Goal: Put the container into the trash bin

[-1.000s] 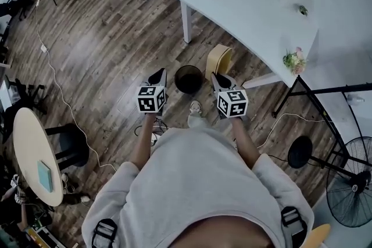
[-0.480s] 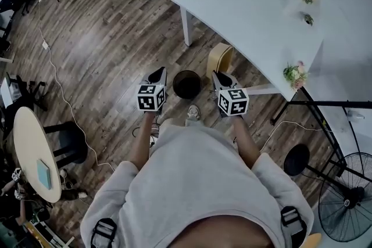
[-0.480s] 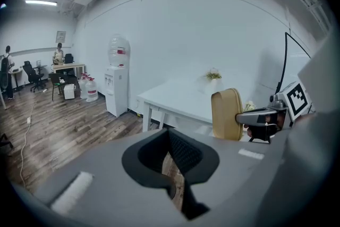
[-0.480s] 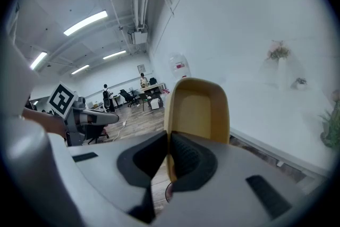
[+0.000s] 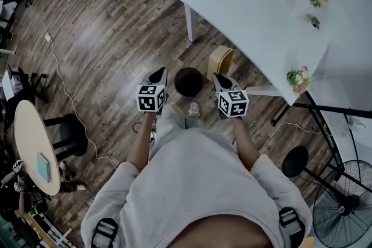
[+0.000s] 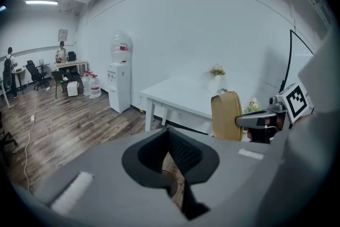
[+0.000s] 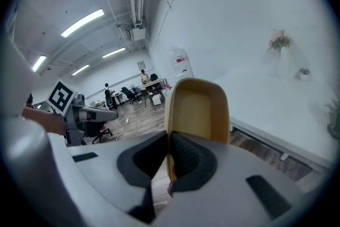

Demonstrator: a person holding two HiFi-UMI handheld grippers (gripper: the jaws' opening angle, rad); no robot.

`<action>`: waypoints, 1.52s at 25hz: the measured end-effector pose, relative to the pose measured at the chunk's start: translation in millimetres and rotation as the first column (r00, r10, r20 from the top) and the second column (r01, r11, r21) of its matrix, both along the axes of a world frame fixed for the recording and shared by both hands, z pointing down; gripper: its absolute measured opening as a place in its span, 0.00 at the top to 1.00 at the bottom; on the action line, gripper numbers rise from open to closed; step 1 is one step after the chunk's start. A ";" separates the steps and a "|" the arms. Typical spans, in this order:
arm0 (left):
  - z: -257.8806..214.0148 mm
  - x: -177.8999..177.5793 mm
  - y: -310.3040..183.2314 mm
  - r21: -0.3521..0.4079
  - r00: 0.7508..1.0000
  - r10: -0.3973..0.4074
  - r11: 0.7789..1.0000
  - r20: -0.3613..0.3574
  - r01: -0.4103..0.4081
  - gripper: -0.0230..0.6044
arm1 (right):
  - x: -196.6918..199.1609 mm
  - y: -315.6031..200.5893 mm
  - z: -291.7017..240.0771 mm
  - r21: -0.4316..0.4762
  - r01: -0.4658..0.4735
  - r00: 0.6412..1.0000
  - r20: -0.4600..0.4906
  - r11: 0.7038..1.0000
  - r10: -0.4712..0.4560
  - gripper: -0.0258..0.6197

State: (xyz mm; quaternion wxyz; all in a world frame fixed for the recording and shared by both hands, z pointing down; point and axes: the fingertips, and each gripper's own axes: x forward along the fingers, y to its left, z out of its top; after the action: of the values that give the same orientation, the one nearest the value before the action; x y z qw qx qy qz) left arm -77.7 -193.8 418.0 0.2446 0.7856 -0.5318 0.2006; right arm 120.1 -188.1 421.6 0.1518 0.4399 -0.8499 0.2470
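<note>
A tan, tub-shaped container (image 5: 221, 60) stands on edge in my right gripper (image 5: 218, 77), which is shut on its rim; in the right gripper view the container (image 7: 197, 109) rises just past the jaws. The round black trash bin (image 5: 189, 81) stands on the wooden floor, between and a little ahead of both gripper tips. The container hangs just right of the bin, level with its far rim. My left gripper (image 5: 158, 73) is to the bin's left, shut with nothing in it. From the left gripper view, the container (image 6: 226, 114) and the right gripper (image 6: 260, 120) show at the right.
A white table (image 5: 256, 9) with small flower pots stands close behind and right of the bin; its leg (image 5: 190, 26) is just beyond. A black stool (image 5: 296, 161) and a fan (image 5: 346, 194) are at the right. A round table (image 5: 32, 148) and a floor cable (image 5: 64, 90) lie left.
The whole view has shifted a little as the person edged forward. Both grippers keep their places beside the bin, and the container stays in the right jaws.
</note>
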 end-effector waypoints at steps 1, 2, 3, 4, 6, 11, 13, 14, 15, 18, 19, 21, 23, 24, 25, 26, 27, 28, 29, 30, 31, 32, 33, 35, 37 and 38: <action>2.8 -2.1 1.3 -0.008 1.000 -0.005 1.000 0.001 0.005 0.95 | -1.7 1.5 2.7 -0.007 0.005 1.000 0.001 1.000 -0.005 0.91; 5.5 -4.3 2.4 -0.015 1.000 -0.009 1.000 0.001 0.009 0.95 | -3.7 3.0 5.3 -0.014 0.012 1.000 0.001 1.000 -0.012 0.91; 7.9 -6.2 3.0 -0.020 1.000 -0.012 1.000 0.002 0.012 0.95 | -5.6 4.0 7.9 -0.020 0.018 1.000 -0.001 1.000 -0.018 0.91; 9.8 -7.9 3.4 -0.024 1.000 -0.014 1.000 0.001 0.014 0.95 | -7.3 4.7 10.6 -0.027 0.023 1.000 -0.003 0.999 -0.023 0.91; 13.6 -11.5 4.1 -0.032 1.000 -0.015 0.999 0.000 0.015 0.95 | -11.2 5.8 16.0 -0.041 0.033 0.999 -0.010 0.999 -0.033 0.91; 24.3 -23.7 -0.3 -0.045 1.000 -0.022 0.999 -0.002 0.022 0.95 | -25.7 4.7 28.3 -0.064 0.056 0.998 -0.020 0.996 -0.058 0.91; 28.0 -27.2 -3.7 -0.046 1.000 -0.022 0.999 -0.009 0.022 0.95 | -31.8 3.8 34.1 -0.075 0.064 0.997 -0.027 0.995 -0.066 0.91; 30.0 -28.9 -6.2 -0.047 1.000 -0.021 0.999 -0.013 0.020 0.95 | -35.2 2.8 37.4 -0.081 0.068 0.997 -0.029 0.994 -0.070 0.91; 32.3 -30.5 -9.0 -0.048 1.000 -0.019 0.999 -0.016 0.018 0.95 | -38.9 1.3 41.0 -0.087 0.071 0.997 -0.032 0.994 -0.074 0.91; 44.0 -34.1 -17.9 -0.053 0.999 -0.016 0.998 -0.027 0.014 0.95 | -48.6 -4.1 54.5 -0.101 0.081 0.995 -0.043 0.992 -0.086 0.91; 49.2 -34.9 -20.2 -0.056 0.999 -0.013 0.998 -0.030 0.012 0.95 | -51.5 -5.3 59.6 -0.105 0.083 0.995 -0.045 0.991 -0.088 0.91; 59.2 -36.2 -23.5 -0.066 0.999 -0.004 0.998 -0.035 0.001 0.95 | -56.8 -6.2 67.8 -0.114 0.082 0.995 -0.049 0.990 -0.088 0.91; 67.4 -36.8 -24.7 -0.083 0.999 0.004 0.997 -0.045 -0.008 0.95 | -60.9 -5.3 73.2 -0.130 0.081 0.994 -0.057 0.988 -0.089 0.91; 71.5 -37.3 -24.9 -0.092 0.999 0.006 0.996 -0.051 -0.010 0.95 | -62.7 -4.7 76.3 -0.140 0.081 0.994 -0.061 0.987 -0.090 0.91; 75.9 -38.1 -26.1 -0.099 0.998 0.007 0.995 -0.055 -0.012 0.95 | -64.6 -5.1 80.5 -0.149 0.080 0.994 -0.064 0.986 -0.091 0.91; 80.5 -38.7 -29.0 -0.103 0.998 0.009 0.995 -0.058 -0.015 0.95 | -66.4 -7.4 85.5 -0.154 0.079 0.994 -0.066 0.985 -0.090 0.91; 85.3 -39.2 -33.1 -0.104 0.998 0.011 0.994 -0.061 -0.017 0.95 | -68.0 -11.2 90.9 -0.157 0.077 0.994 -0.067 0.985 -0.088 0.91; 90.2 -39.8 -37.4 -0.105 0.998 0.013 0.994 -0.063 -0.020 0.95 | -69.6 -15.5 96.2 -0.159 0.075 0.994 -0.068 0.984 -0.087 0.91; 95.2 -40.9 -40.6 -0.108 0.998 0.014 0.994 -0.065 -0.021 0.95 | -71.6 -18.9 101.4 -0.162 0.074 0.994 -0.069 0.984 -0.086 0.91; 100.3 -42.4 -42.1 -0.115 0.998 0.014 0.993 -0.067 -0.022 0.95 | -74.0 -20.7 106.4 -0.168 0.074 0.994 -0.070 0.983 -0.086 0.91; 105.8 -44.1 -42.5 -0.123 0.997 0.015 0.992 -0.069 -0.023 0.95 | -76.4 -21.2 111.3 -0.176 0.073 0.994 -0.070 0.982 -0.087 0.91; 111.2 -45.6 -42.7 -0.131 0.997 0.016 0.991 -0.071 -0.025 0.95 | -78.8 -21.5 116.1 -0.182 0.073 0.994 -0.071 0.981 -0.087 0.91; 116.4 -47.0 -42.8 -0.138 0.997 0.017 0.990 -0.073 -0.027 0.95 | -81.1 -21.8 120.9 -0.187 0.072 0.994 -0.071 0.980 -0.087 0.91; 127.0 -49.4 -42.9 -0.149 0.997 0.020 0.988 -0.078 -0.031 0.95 | -85.7 -22.1 131.6 -0.197 0.072 0.994 -0.072 0.978 -0.087 0.91; 137.7 -51.4 -44.2 -0.158 0.996 0.020 0.987 -0.083 -0.033 0.95 | -90.2 -23.8 142.4 -0.206 0.073 0.993 -0.074 0.976 -0.090 0.91; 142.9 -52.4 -45.2 -0.162 0.996 0.021 0.986 -0.084 -0.034 0.95 | -92.5 -24.8 147.5 -0.211 0.073 0.993 -0.073 0.975 -0.091 0.91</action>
State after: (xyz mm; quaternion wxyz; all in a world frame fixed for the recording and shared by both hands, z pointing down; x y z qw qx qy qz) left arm -130.1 -239.0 560.9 0.3273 0.7777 -0.4921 0.2143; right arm 27.5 -213.0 569.0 0.2420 0.3960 -0.8300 0.3094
